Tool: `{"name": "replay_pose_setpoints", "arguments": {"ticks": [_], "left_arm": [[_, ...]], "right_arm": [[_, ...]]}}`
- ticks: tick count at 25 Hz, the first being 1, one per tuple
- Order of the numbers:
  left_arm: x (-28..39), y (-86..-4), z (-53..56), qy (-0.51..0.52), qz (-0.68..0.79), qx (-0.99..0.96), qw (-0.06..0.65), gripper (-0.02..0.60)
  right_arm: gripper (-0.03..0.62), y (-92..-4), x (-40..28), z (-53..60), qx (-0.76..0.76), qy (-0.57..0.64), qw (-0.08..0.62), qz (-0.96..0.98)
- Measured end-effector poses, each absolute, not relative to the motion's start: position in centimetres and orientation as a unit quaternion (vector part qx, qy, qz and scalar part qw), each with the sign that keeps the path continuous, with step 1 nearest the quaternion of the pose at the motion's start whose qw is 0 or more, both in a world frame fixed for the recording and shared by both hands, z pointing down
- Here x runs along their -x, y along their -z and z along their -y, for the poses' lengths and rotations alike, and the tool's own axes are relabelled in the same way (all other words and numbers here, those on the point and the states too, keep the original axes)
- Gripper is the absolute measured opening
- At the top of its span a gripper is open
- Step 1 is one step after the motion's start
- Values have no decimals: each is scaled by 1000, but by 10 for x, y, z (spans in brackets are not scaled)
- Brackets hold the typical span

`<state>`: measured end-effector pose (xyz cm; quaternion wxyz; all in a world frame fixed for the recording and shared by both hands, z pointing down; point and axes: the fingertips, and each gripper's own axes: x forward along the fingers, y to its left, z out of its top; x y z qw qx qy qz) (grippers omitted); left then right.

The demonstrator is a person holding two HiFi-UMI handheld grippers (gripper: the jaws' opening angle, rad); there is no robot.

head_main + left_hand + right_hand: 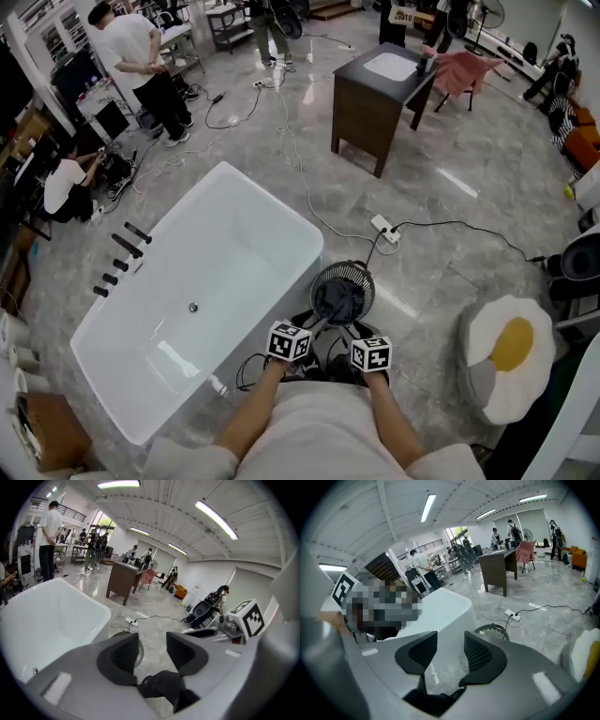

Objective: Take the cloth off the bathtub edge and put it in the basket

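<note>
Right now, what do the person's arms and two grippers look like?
The left gripper and right gripper have smooth grey bodies and black ribbed pads. Each carries a white cube with black square markers. The person wears a pale short-sleeved shirt; forearms are bare.

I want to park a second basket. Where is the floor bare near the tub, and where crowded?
Bare: the tiles between the basket and the egg cushion, and the wide stretch right of the dark cabinet. Crowded: cables coil by the basket, and one crosses between bathtub and cabinet.
</note>
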<state>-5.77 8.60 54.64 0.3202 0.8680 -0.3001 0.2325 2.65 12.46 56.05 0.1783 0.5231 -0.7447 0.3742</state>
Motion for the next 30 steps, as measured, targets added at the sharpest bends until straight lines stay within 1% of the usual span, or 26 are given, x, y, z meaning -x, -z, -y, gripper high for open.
{"name": "replay_pose_setpoints", "arguments": {"ticks": [9, 11, 13, 16, 19, 21, 23, 30], "left_arm": [[71, -550, -80, -243, 310, -864, 315, 225], [73, -552, -81, -243, 315, -862, 316, 191], [75, -553, -82, -242, 317, -861, 316, 164], [78, -554, -83, -243, 313, -862, 316, 127], [79, -553, -83, -245, 309, -863, 318, 97], [79, -551, -83, -241, 309, -862, 323, 58], [79, -550, -82, -238, 308, -862, 325, 58], [77, -548, -80, -230, 298, -866, 329, 58]], "right_arm": [[156, -557, -29, -120, -540, -365, 183, 736], [136, -559, -28, -123, -541, -365, 183, 735], [85, -560, -28, -125, -544, -365, 181, 734], [44, -561, -27, -125, -549, -368, 176, 729], [17, -561, -28, -125, -553, -373, 173, 725], [11, -560, -28, -125, -554, -373, 172, 724], [2, -558, -29, -124, -554, -373, 171, 725], [2, -560, -31, -121, -558, -377, 170, 720]]}}
